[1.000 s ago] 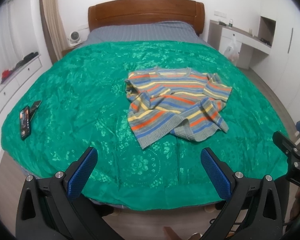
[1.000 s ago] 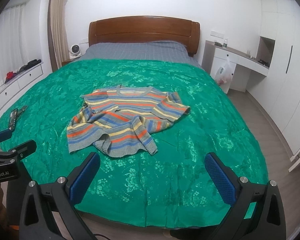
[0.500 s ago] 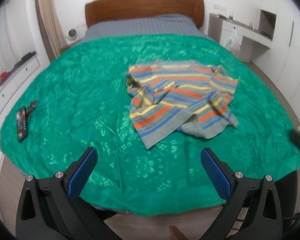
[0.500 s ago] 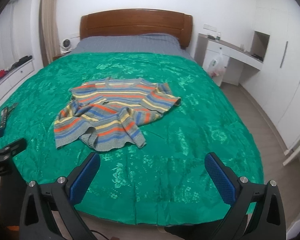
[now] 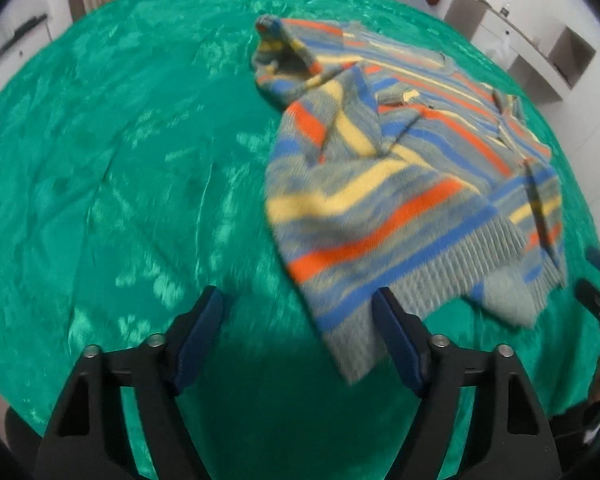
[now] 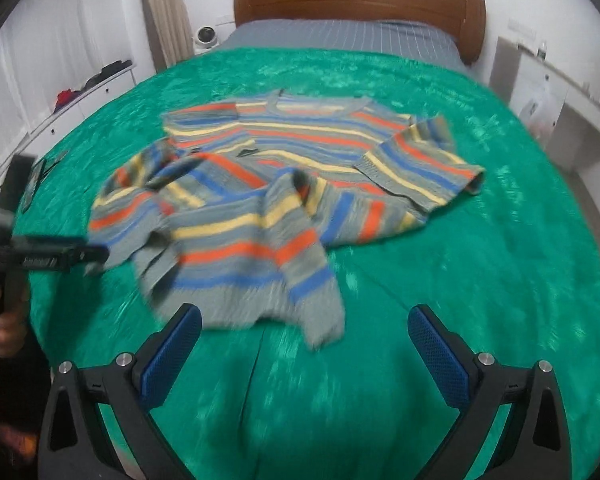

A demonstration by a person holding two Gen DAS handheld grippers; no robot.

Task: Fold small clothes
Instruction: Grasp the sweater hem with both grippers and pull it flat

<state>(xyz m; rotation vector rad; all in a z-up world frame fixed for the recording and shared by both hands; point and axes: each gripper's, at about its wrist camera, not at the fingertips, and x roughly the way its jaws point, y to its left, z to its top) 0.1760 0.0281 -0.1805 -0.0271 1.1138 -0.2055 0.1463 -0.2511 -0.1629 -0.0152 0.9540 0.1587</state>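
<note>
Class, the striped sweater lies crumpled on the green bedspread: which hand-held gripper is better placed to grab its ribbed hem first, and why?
Probably the left hand-held gripper: one open finger already overlaps the sweater hem. The right hand-held gripper, also open, sits just short of it.

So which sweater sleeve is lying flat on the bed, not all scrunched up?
The sleeve on the right side of the striped sweater lies flat, cuff pointing out over the green bedspread. The other sleeve is crumpled and folded over.

Sweater [image 6: 284,196] on bedspread [image 6: 500,280], headboard [image 6: 360,4] behind.
</note>
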